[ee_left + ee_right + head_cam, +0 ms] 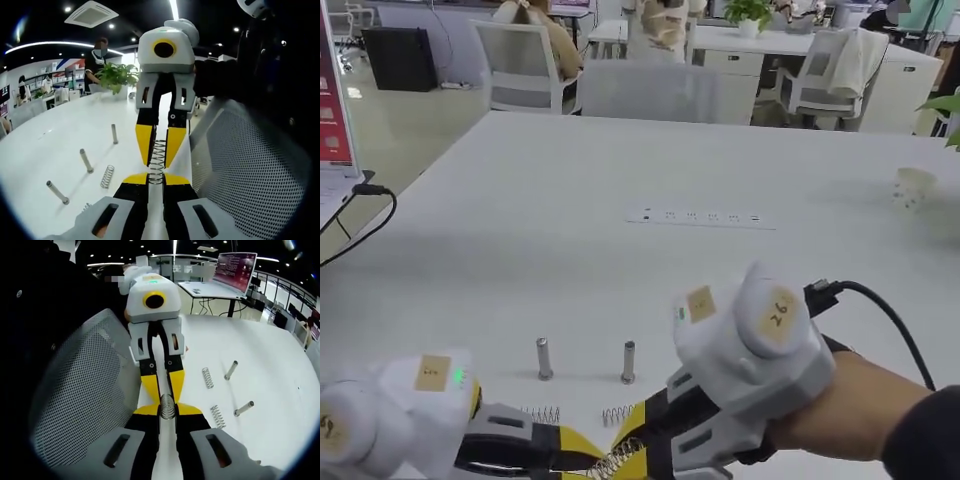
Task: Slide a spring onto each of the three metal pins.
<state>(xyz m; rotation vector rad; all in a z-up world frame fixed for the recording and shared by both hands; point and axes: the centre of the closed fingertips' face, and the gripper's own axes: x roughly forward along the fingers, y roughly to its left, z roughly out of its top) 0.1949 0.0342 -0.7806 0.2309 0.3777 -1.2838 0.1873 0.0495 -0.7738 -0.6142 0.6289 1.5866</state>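
The left gripper (pixel 157 178) and right gripper (pixel 167 411) are both clenching one spring (pixel 157 155), tip to tip; three metal pins (pixel 86 160) are standing at its nine o'clock.

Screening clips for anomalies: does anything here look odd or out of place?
One spring is pinched at both ends at once, with the left gripper and right gripper pointing at each other. That is an odd hold for sliding it onto a pin. The pins stand upright and bare, with two loose springs lying beside them. Nothing looks damaged.

Three upright metal pins (pixel 86 160), three coil springs (pixel 207 377), two tools (pixel 156 177)
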